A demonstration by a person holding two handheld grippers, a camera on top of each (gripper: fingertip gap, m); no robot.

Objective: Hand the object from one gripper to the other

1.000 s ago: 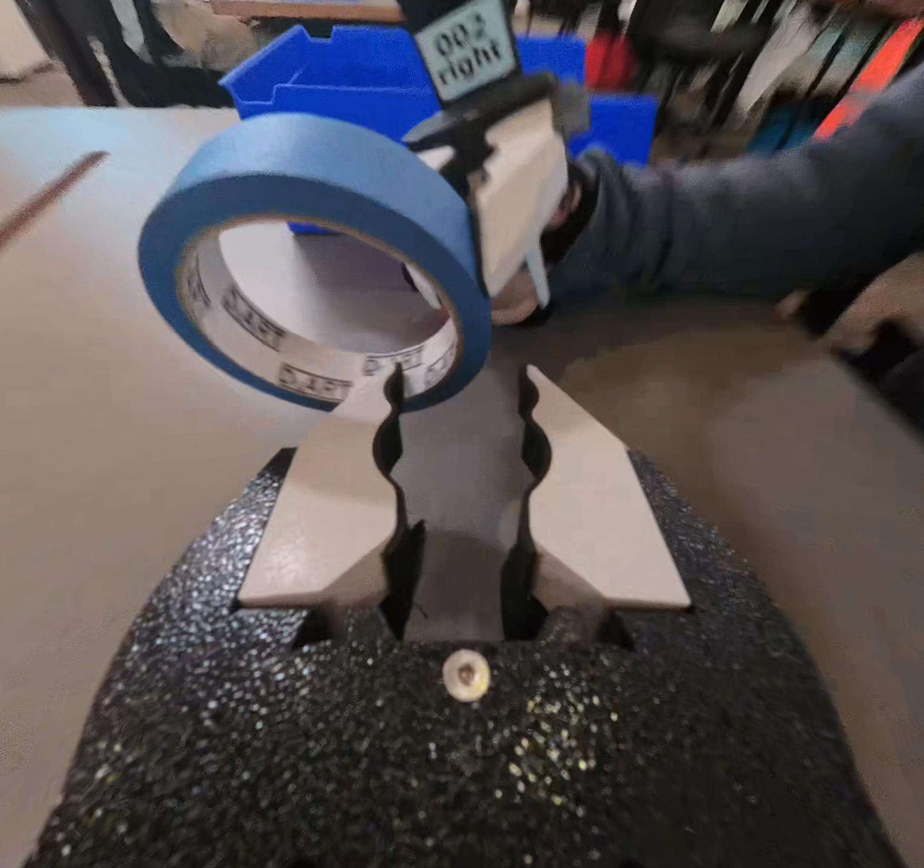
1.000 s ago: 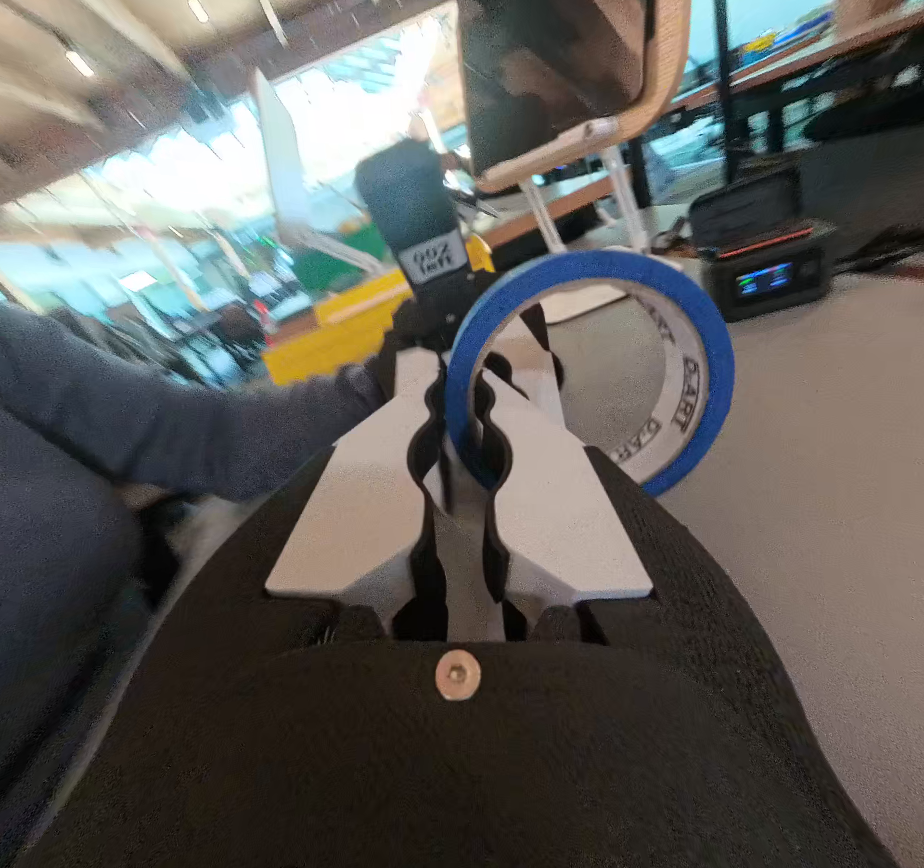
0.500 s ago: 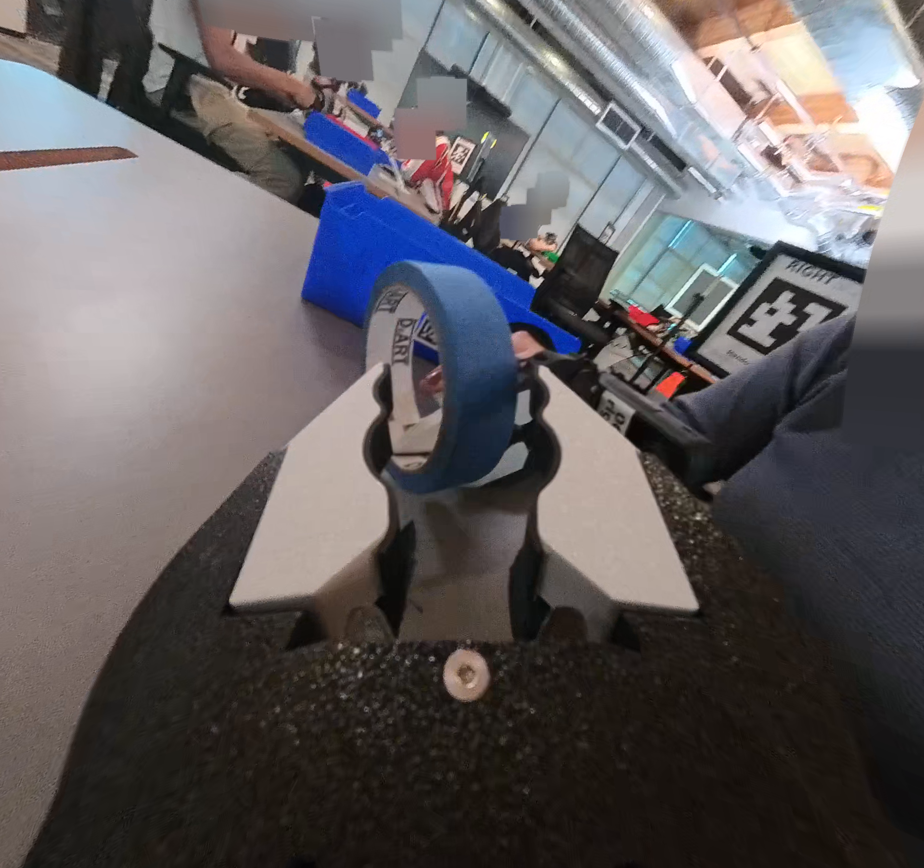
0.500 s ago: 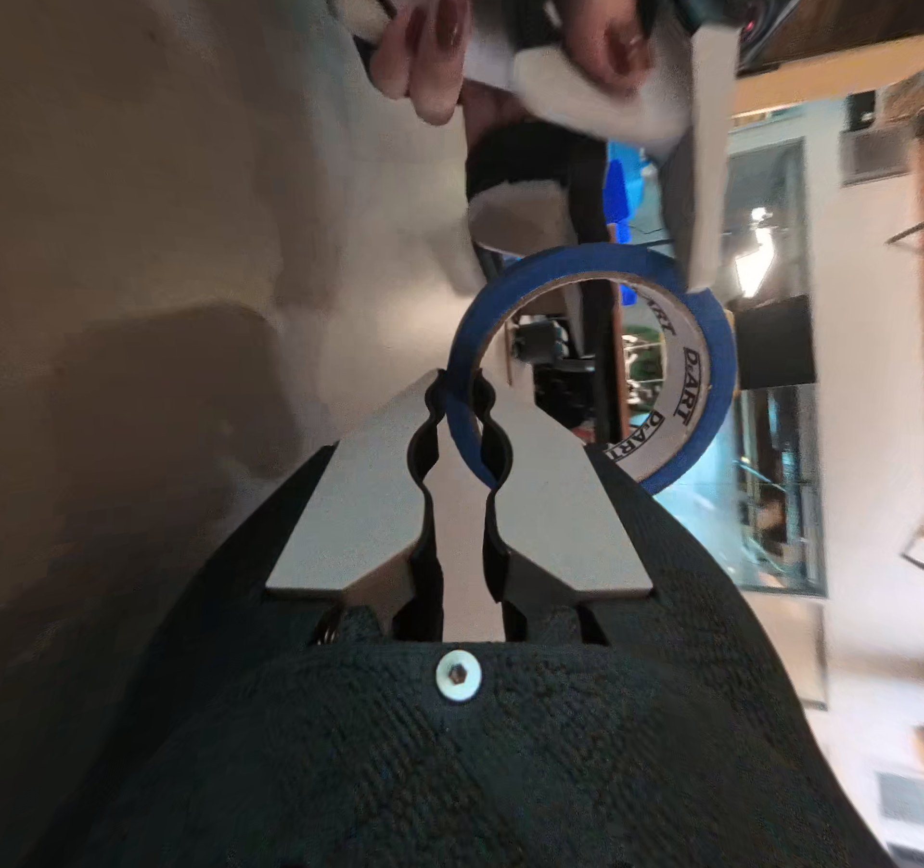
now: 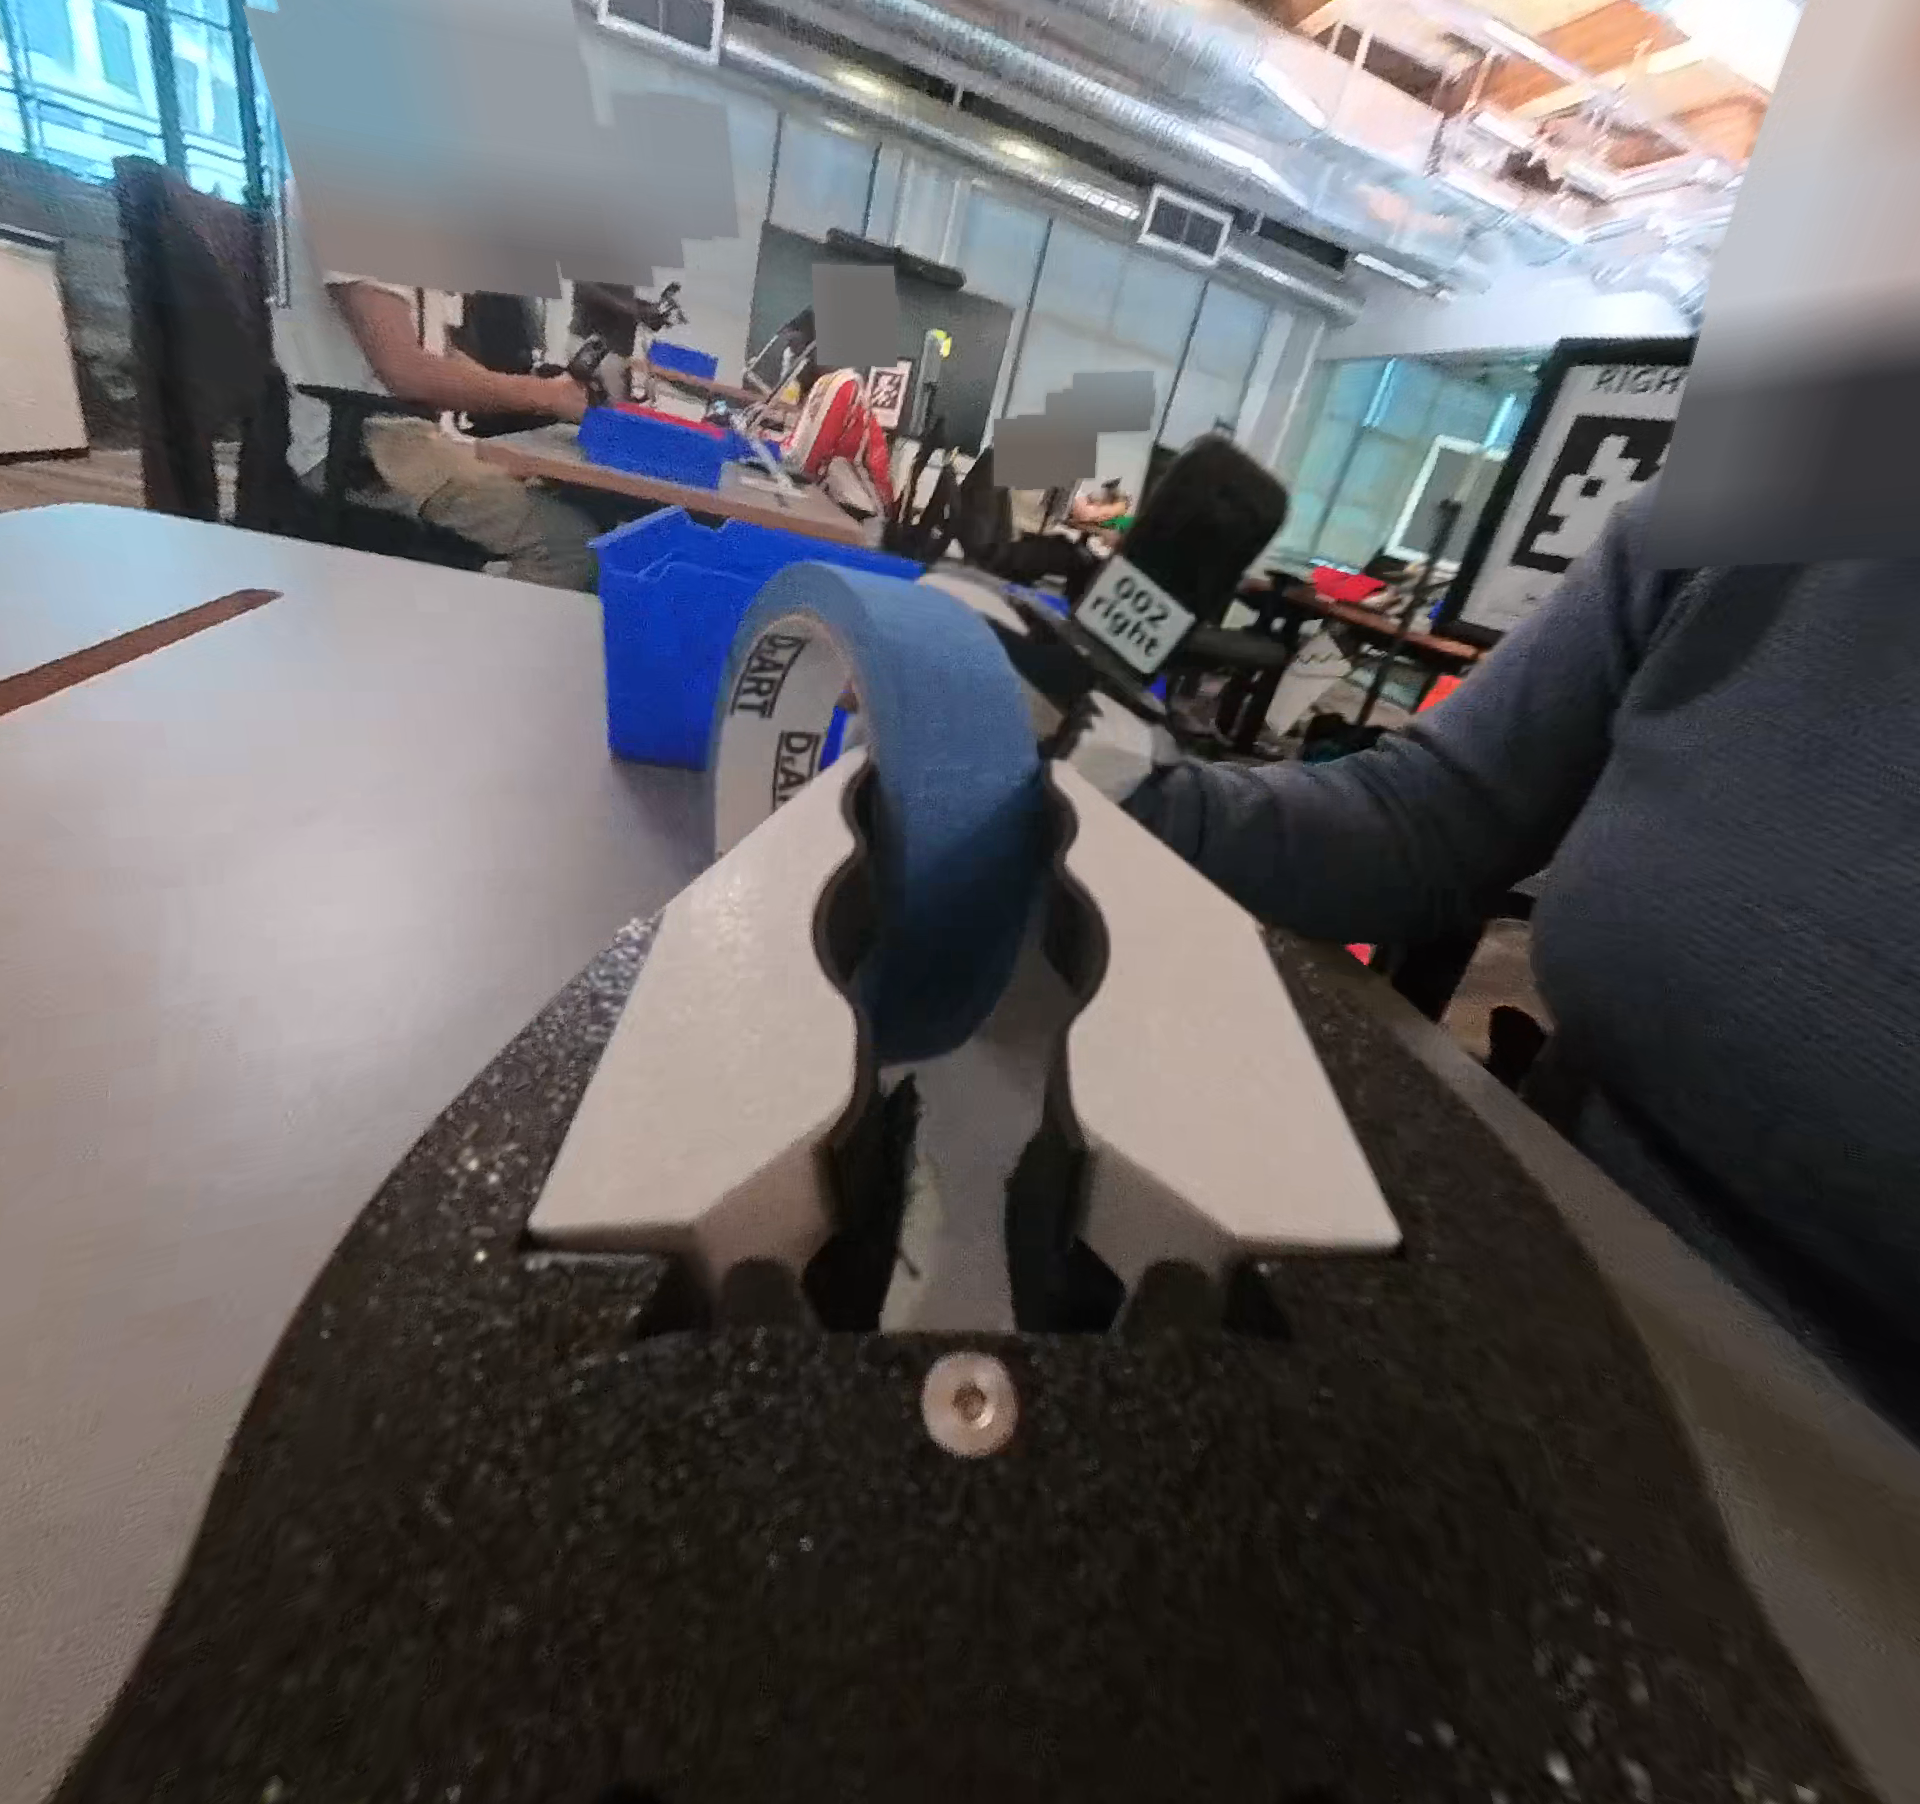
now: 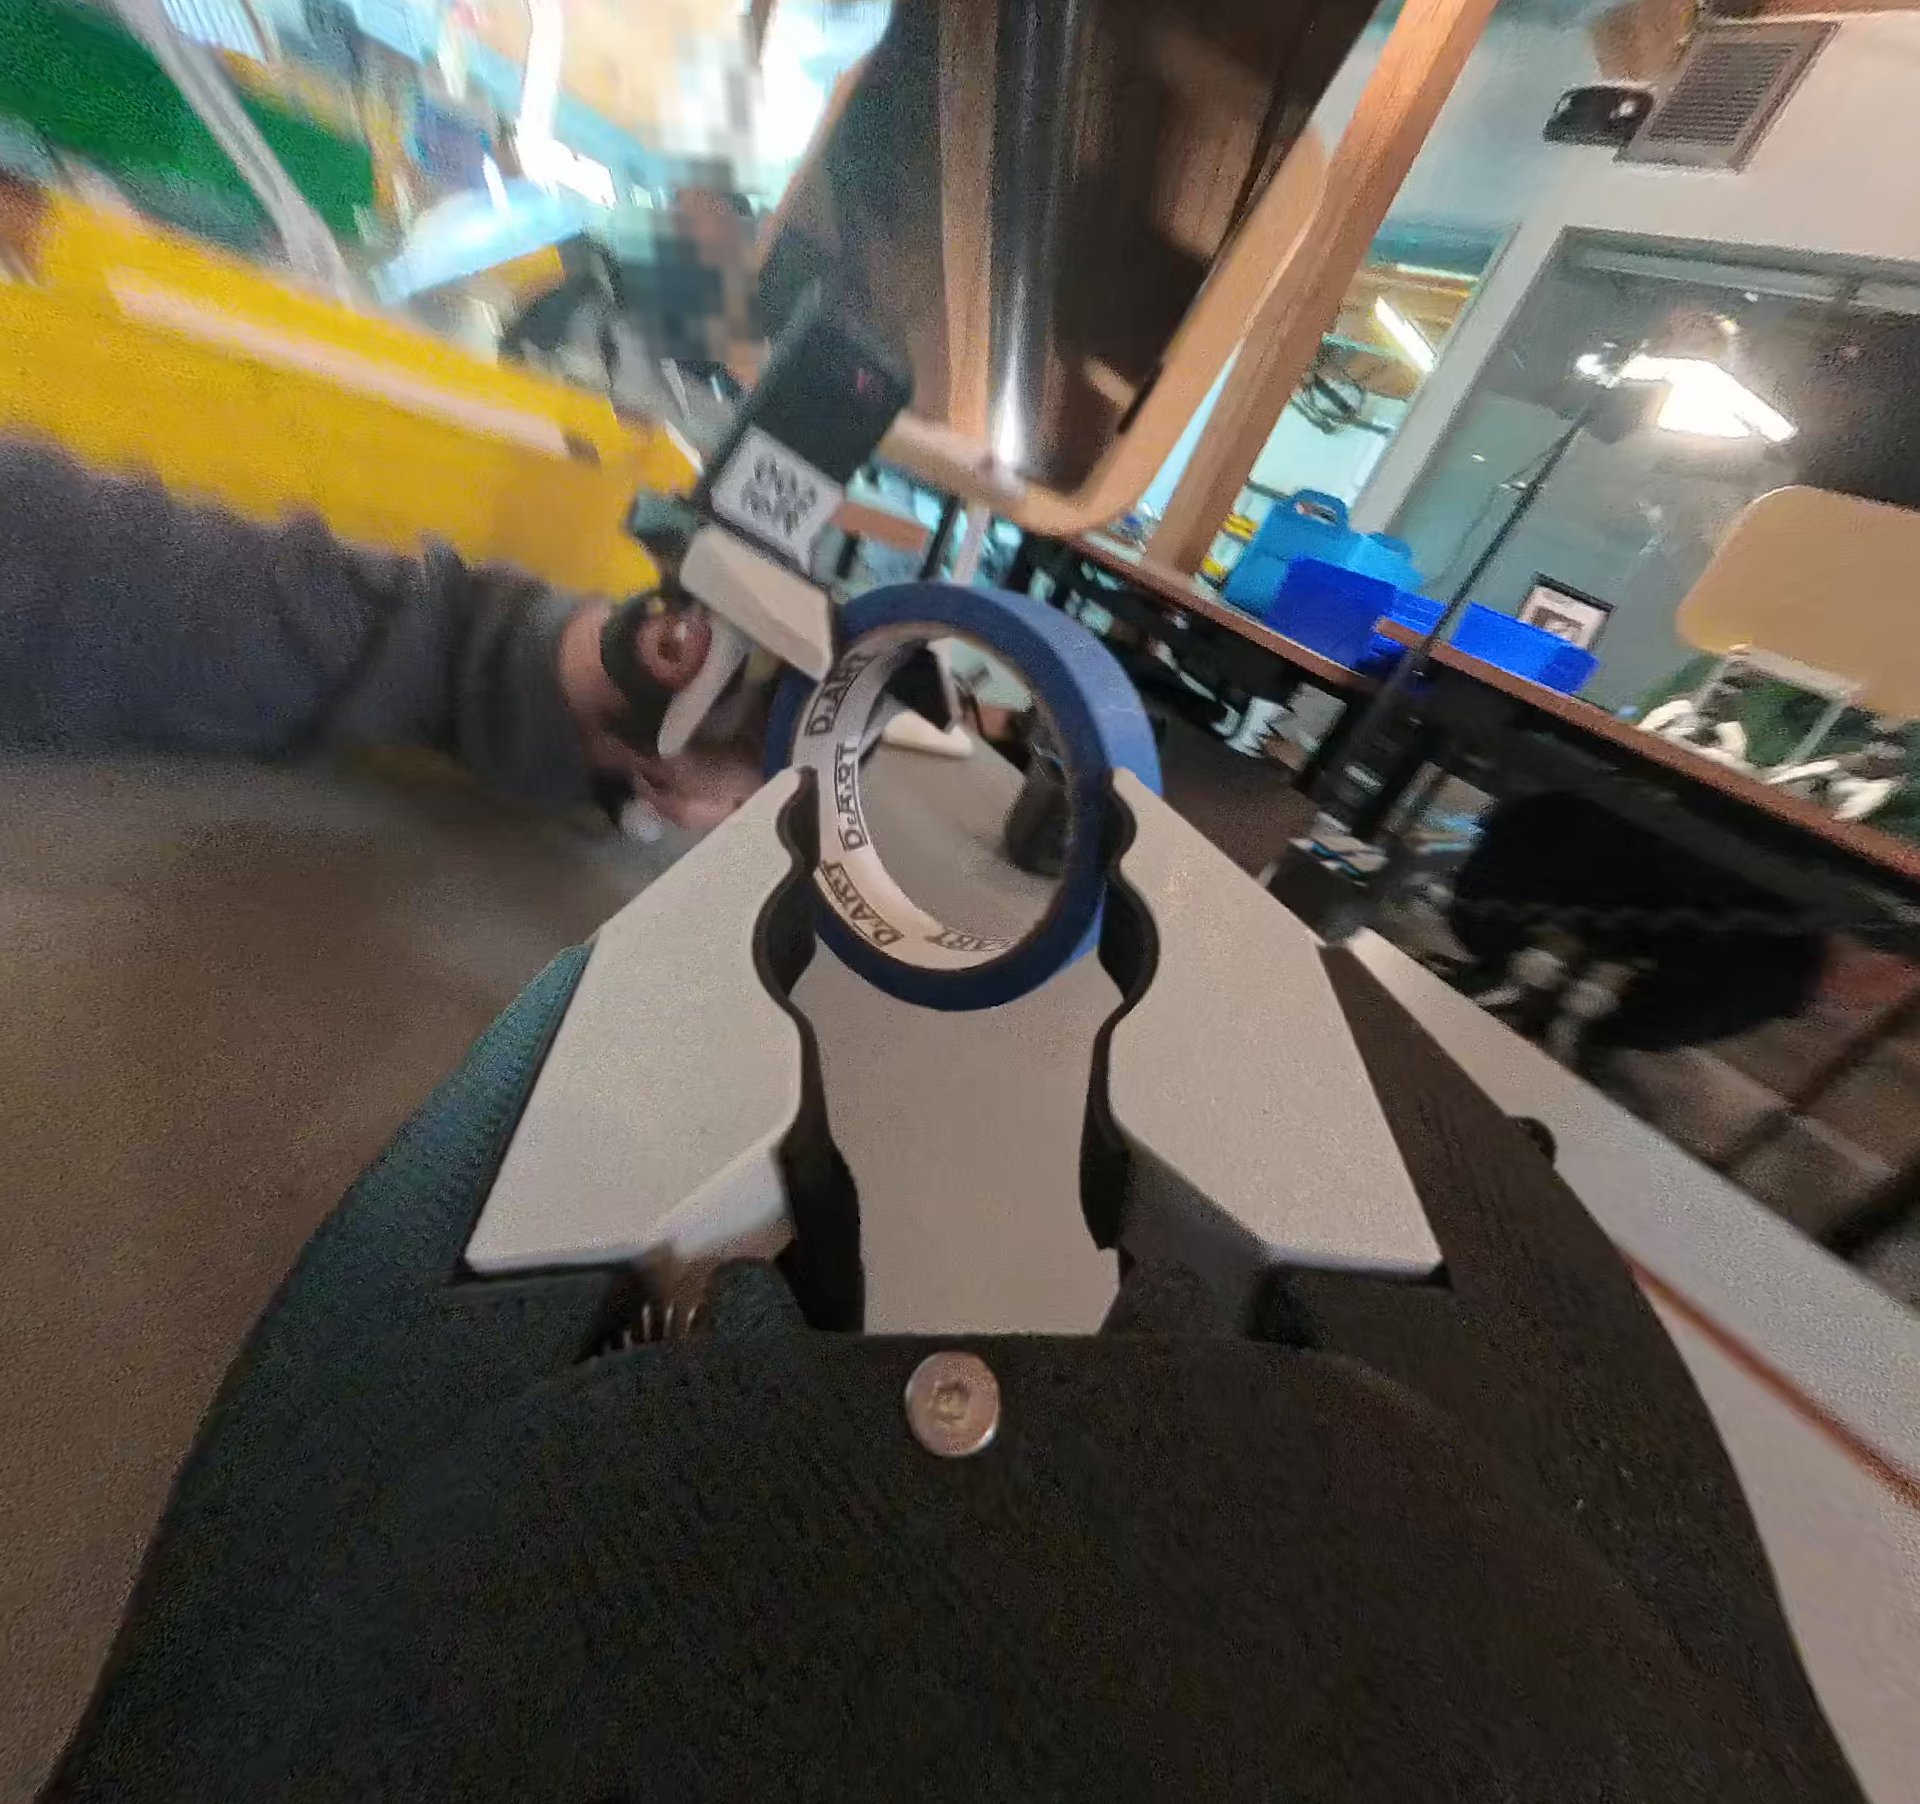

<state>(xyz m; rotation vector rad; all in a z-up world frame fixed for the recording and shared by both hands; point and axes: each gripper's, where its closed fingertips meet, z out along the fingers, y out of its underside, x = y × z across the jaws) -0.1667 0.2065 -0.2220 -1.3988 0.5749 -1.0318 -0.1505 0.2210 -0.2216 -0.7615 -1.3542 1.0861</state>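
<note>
A roll of blue tape (image 5: 940, 819) stands edge-on between the fingers of my left gripper (image 5: 951, 778), which is shut across the roll's width and holds it above the grey table (image 5: 260, 871). In the right wrist view the tape (image 6: 1107, 715) shows as a ring between the wide-open fingers of my right gripper (image 6: 956, 788). These fingers do not pinch it. The left gripper (image 6: 753, 611) shows there gripping the ring at its upper left. The right gripper's body (image 5: 1107, 715) shows just behind the roll in the left wrist view.
A blue bin (image 5: 675, 653) stands on the table behind the tape. A person's dark sleeve (image 5: 1455, 819) reaches in from the right. Other people sit at a far desk with more blue bins (image 6: 1340, 591). A chair stands at the right.
The left gripper has shut on the tape roll. The right gripper, earlier pinching the ring's wall, has opened wide and let go. Both views have swung round.
</note>
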